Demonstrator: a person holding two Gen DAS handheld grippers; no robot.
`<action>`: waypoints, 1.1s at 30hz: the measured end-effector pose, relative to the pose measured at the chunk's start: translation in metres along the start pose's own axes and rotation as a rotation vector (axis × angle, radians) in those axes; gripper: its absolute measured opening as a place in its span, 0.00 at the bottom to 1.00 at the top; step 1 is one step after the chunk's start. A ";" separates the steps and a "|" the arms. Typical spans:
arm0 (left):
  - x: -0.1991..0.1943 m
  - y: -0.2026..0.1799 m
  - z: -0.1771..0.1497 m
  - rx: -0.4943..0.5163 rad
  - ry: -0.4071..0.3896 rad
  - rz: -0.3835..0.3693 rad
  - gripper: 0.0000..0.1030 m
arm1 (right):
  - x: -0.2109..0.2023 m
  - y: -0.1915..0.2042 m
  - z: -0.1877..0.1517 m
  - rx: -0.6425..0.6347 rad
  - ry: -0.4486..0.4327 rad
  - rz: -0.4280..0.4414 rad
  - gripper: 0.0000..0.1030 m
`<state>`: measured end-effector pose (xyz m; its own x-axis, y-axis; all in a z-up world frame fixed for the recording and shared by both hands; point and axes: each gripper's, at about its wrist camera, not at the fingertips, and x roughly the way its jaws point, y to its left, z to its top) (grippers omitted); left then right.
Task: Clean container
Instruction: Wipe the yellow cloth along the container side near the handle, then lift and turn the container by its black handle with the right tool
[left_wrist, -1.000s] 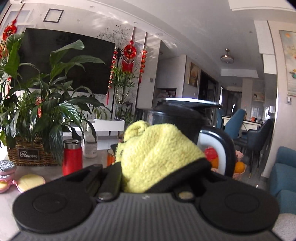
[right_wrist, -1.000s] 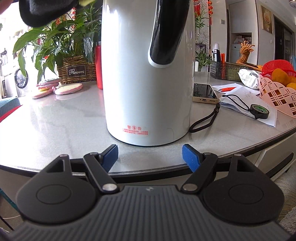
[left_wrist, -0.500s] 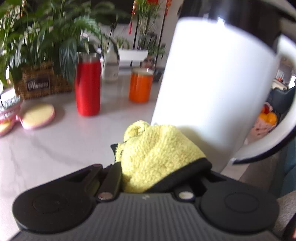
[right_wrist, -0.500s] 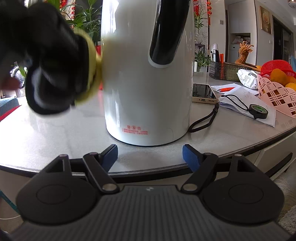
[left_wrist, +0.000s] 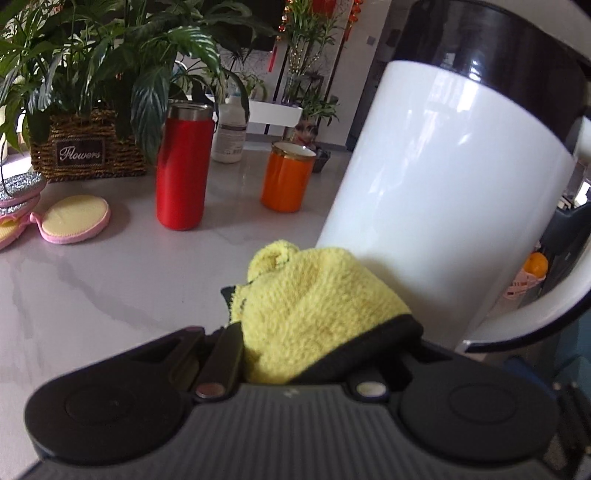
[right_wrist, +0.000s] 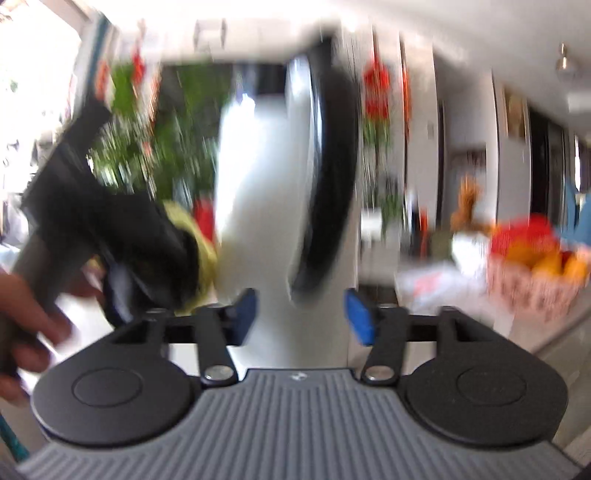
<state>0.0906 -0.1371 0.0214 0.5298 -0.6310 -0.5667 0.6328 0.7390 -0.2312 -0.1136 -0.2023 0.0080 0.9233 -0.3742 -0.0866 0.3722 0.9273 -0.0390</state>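
Gripping state, left gripper (left_wrist: 314, 325): jaws pinch a yellow cloth (left_wrist: 310, 306) with a black edge; the cloth touches the lower white wall of the kettle (left_wrist: 443, 192).
Right gripper (right_wrist: 301, 314): blue pads have just been closing, one on either side of the kettle's lower body and black handle (right_wrist: 325, 184); motion blur hides whether they press on it.
Surface: pale grey marbled tabletop (left_wrist: 92, 288), glossy; the kettle stands on it.
Room: living space with a dark screen, red hanging ornaments and a ceiling lamp, all blurred.
Open room: bare tabletop left of the kettle, between the cloth and the red flask (left_wrist: 183, 166).
Containers: orange canister (left_wrist: 286, 177), lidless, contents not visible; wicker basket (left_wrist: 81, 151) labelled "Flowers" holds a leafy plant; pink basket (right_wrist: 535, 284) holds orange fruit.
Other: round pink-rimmed pads (left_wrist: 74, 218) near the left edge.
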 end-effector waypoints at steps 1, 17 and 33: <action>-0.001 0.000 0.001 -0.004 -0.002 -0.004 0.07 | -0.008 0.005 0.007 -0.022 -0.033 -0.008 0.15; -0.007 0.006 0.011 -0.032 -0.035 -0.028 0.07 | 0.037 0.041 0.038 0.011 0.033 -0.285 0.08; -0.008 -0.002 0.010 -0.011 -0.048 -0.041 0.07 | -0.006 0.010 0.032 -0.065 -0.115 -0.314 0.12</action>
<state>0.0911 -0.1358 0.0339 0.5301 -0.6710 -0.5185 0.6484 0.7148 -0.2620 -0.1124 -0.1911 0.0399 0.7704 -0.6354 0.0522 0.6369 0.7631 -0.1100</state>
